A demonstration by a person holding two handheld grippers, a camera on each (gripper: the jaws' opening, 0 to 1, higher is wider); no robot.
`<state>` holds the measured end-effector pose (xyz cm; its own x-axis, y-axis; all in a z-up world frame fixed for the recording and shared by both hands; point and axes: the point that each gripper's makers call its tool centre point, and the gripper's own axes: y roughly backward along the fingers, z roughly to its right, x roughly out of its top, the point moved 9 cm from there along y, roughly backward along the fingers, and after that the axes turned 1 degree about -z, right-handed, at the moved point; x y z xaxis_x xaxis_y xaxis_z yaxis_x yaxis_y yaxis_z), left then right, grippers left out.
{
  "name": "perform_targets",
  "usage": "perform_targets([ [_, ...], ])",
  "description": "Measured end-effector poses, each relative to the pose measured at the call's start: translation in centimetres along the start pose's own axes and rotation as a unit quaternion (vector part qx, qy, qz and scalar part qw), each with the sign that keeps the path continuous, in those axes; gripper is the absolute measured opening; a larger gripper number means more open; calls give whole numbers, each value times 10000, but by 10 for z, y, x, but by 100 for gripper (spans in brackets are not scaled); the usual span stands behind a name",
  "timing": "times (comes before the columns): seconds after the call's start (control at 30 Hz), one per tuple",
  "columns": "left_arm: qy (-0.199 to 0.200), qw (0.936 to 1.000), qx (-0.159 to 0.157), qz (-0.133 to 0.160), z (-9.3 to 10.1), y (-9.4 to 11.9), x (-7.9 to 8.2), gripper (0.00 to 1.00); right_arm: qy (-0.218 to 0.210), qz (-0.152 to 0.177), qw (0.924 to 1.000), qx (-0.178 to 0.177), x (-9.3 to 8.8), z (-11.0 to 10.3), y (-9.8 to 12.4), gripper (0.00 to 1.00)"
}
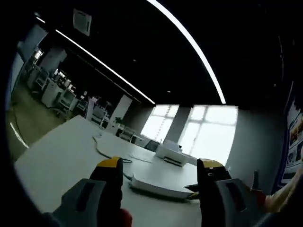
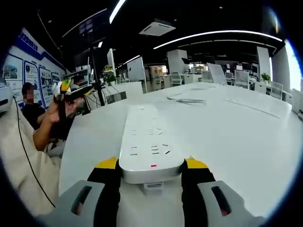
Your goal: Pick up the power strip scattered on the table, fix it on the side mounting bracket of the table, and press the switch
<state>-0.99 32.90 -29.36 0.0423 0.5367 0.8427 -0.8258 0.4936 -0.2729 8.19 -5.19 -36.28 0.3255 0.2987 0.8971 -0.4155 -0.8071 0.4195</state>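
One white power strip (image 2: 150,146) sits clamped at its near end between the right gripper (image 2: 150,166) jaws, stretching over the pale surface (image 2: 236,137). Left gripper (image 1: 161,166) jaws gape empty. Ceiling light strips (image 1: 189,42) cross a dim office with bright windows (image 1: 208,127).

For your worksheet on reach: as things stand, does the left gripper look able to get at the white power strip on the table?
Probably yes. The left gripper is open, and the power strip lies on the table just beyond its jaws with nothing between. The right gripper already clamps one end, though.
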Motion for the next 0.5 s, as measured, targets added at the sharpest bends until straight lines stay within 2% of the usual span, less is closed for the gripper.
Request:
perform_targets([
  [0.1,194,9998,26,47,-1,-3,0,68,-76,8,10000,1,0,0,0,46],
  [0.17,327,9994,111,-51,0,-5,-3,68,-54,-12,10000,-15,0,-1,0,46],
  [0.3,364,9992,135,-128,4,-12,-7,72,-23,-39,10000,-38,0,-2,0,46],
  [0.5,286,9991,88,-291,9,-25,-12,73,-42,-74,10000,-32,1,-2,0,46],
])
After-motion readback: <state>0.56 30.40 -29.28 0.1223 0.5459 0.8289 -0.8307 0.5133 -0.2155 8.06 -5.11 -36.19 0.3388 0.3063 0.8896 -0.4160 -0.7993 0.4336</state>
